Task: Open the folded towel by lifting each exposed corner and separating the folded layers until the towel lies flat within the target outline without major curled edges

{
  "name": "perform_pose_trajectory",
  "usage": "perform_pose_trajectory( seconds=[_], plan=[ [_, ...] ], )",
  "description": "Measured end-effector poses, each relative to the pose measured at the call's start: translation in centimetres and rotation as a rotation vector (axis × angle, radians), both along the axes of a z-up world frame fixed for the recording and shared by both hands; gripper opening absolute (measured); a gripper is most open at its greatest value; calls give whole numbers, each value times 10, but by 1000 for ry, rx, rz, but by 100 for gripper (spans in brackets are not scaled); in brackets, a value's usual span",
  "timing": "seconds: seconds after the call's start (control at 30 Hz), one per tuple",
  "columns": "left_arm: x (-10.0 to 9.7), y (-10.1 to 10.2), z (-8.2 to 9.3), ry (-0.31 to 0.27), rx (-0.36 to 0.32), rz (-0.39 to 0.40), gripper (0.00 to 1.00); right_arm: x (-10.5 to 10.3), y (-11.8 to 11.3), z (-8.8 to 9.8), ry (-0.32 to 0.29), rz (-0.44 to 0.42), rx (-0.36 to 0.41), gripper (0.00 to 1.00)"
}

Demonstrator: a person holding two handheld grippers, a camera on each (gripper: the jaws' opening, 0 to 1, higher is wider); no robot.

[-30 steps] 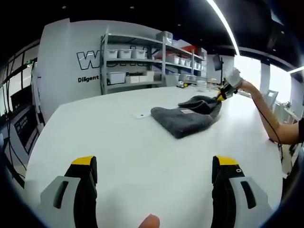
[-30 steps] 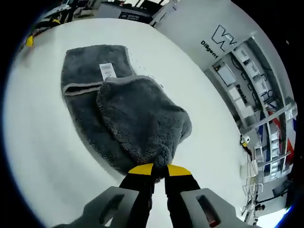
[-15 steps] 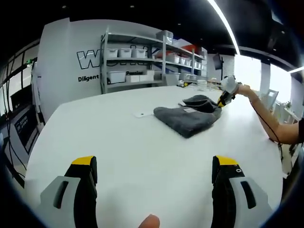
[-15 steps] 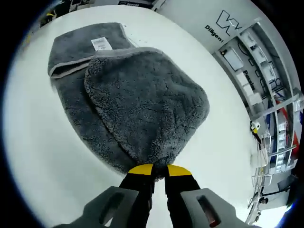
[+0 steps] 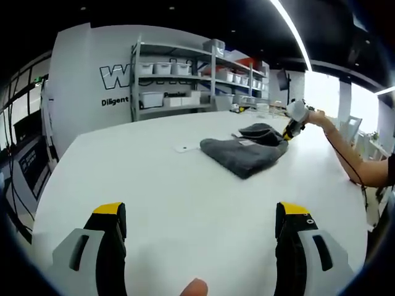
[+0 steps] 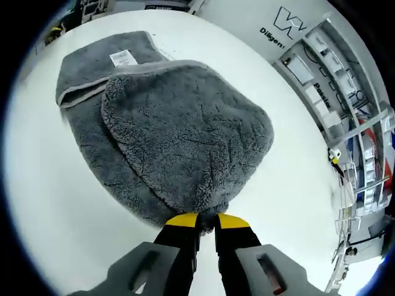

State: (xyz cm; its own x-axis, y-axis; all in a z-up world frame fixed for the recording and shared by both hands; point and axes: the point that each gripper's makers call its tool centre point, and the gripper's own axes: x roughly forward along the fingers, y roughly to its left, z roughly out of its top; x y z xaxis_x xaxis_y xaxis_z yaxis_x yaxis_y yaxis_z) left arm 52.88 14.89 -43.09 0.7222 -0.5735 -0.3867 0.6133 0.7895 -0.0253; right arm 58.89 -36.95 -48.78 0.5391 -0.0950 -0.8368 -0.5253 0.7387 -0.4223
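A dark grey fluffy towel (image 6: 166, 135) lies partly folded on the white table (image 6: 55, 222). My right gripper (image 6: 207, 221) is shut on a corner of its top layer, which is lifted and stretched toward the camera. A white label (image 6: 122, 58) shows on the lower layer at the far end. In the left gripper view the same towel (image 5: 244, 151) lies far across the table, with the right gripper (image 5: 289, 131) at its right end, held by a person's arm (image 5: 345, 154). My left gripper (image 5: 200, 222) hovers open above the near part of the table (image 5: 154, 185), holding nothing.
Grey shelving (image 5: 185, 80) with white bins stands behind the table against a wall with black lettering (image 5: 117, 77). A small white tag (image 5: 182, 148) lies on the table left of the towel. A fingertip (image 5: 196, 287) shows at the bottom edge.
The right gripper has pulled the towel's top layer further out, so it spreads wider. The left gripper has stayed still.
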Motion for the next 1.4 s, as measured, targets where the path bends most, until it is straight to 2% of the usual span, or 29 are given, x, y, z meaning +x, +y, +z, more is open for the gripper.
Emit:
perform_pose_trajectory(
  seconds=[0.1, 0.2, 0.37, 0.47, 0.5, 0.63, 0.77, 0.87, 0.9, 1.03, 1.1, 1.17, 1.27, 1.3, 1.4],
  plan=[
    [0, 1, 0, 1, 1, 1, 99, -1, -3, 5, -5, -28, 10, 10],
    [0, 0, 0, 2, -1, -3, 99, -1, -11, 13, -35, -49, -28, 24],
    [-1, -1, 0, 3, -4, -7, 99, -2, -8, 22, -55, -51, 27, 29],
    [-1, -1, 0, 4, -3, -5, 99, -7, -8, 25, -58, -48, 21, 42],
    [-1, 0, 0, 5, -4, -4, 99, -9, -8, 29, -60, -50, 18, 45],
    [-2, 0, 3, -4, -6, -9, 99, -11, -5, 52, -132, -61, 52, 47],
    [-1, 1, 3, -4, -5, -11, 99, -18, -2, 67, -162, -61, 54, 51],
    [-1, 1, 2, -2, -2, -11, 99, -21, -1, 79, -195, -70, 55, 68],
    [-1, 1, 2, -3, -2, -11, 99, -22, -1, 83, -207, -74, 62, 74],
    [1, 2, 3, -3, -4, -14, 99, -25, 7, 103, -269, -75, 107, 76],
    [1, 2, 4, -3, -5, -15, 99, -26, 9, 109, -287, -79, 116, 80],
    [1, 3, 4, -5, -4, -11, 99, -26, 14, 111, -298, -69, 136, 85],
    [2, 4, 6, -9, -3, -12, 99, -24, 22, 111, -322, -81, 216, 93],
    [2, 3, 6, -8, -6, -14, 99, -23, 24, 112, -328, -82, 234, 99],
    [2, 2, 5, -6, -3, -15, 99, -27, 25, 112, -309, -74, 252, 99]
  ],
)
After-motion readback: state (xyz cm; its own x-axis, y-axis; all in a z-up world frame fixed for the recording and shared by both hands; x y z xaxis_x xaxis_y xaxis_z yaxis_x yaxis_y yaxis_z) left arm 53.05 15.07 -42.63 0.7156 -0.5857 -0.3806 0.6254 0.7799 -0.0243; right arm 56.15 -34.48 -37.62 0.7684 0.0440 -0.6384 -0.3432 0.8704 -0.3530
